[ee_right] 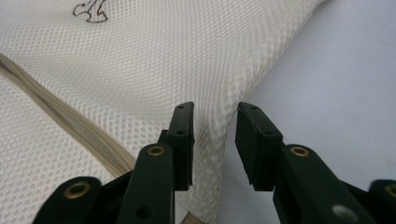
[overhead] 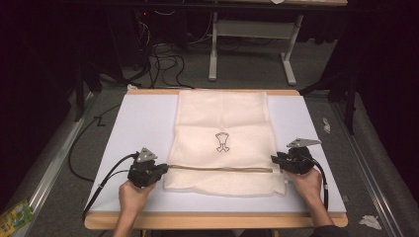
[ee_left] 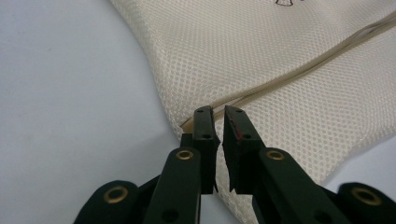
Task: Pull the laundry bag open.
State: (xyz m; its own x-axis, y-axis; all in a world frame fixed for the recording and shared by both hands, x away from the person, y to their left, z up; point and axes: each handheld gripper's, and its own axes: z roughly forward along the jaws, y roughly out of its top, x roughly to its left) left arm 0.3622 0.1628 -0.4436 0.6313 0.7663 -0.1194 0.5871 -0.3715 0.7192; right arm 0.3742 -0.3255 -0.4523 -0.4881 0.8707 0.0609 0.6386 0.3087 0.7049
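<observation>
A cream mesh bag [overhead: 222,123] lies flat on the white board [overhead: 143,123], with a small dark outline drawing [overhead: 222,141] at its middle. A beige strip [overhead: 222,169] runs across it near the front. My left gripper [overhead: 165,169] is at the strip's left end. In the left gripper view its jaws [ee_left: 218,112] stand a narrow gap apart over the bag's edge [ee_left: 280,70], not pressing on it. My right gripper [overhead: 274,160] is at the bag's right edge. In the right gripper view [ee_right: 215,109] its jaws stand wider apart, with the mesh edge [ee_right: 163,60] lying under the gap.
The board rests on a wooden table [overhead: 212,220]. Beyond it on the grey floor lie black cables [overhead: 163,64] and a white table frame [overhead: 252,44]. A green packet [overhead: 15,216] lies at the lower left, and paper scraps [overhead: 369,221] at the right.
</observation>
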